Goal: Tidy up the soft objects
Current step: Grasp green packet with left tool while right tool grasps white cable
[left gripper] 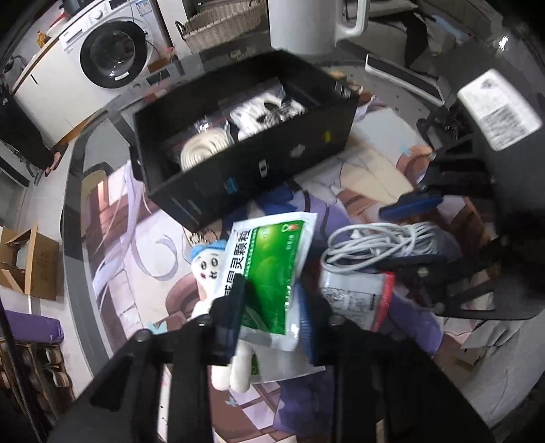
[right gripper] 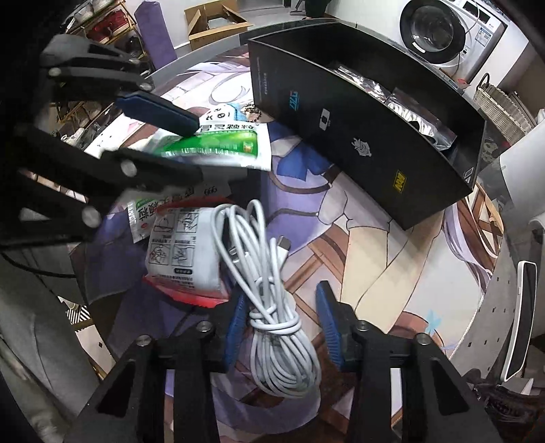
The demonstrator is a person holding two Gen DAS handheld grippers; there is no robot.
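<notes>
My left gripper [left gripper: 272, 306] is shut on a green-and-white medicine sachet [left gripper: 269, 265] and holds it above the mat; it also shows in the right wrist view [right gripper: 218, 146]. Under it lies a small white plush doll [left gripper: 207, 269]. My right gripper [right gripper: 282, 323] is open, its blue pads either side of a coiled white cable [right gripper: 272, 306], which also shows in the left wrist view [left gripper: 381, 245]. A white-and-red packet [right gripper: 184, 252] lies left of the cable. A black open box [left gripper: 245, 136] holding bagged items stands beyond.
The table is covered by a printed anime mat [right gripper: 374, 259]. A washing machine [left gripper: 102, 54], a wicker basket [left gripper: 221, 24] and a white appliance [left gripper: 306, 24] stand behind the box. A cardboard box [left gripper: 27, 262] sits on the floor at left.
</notes>
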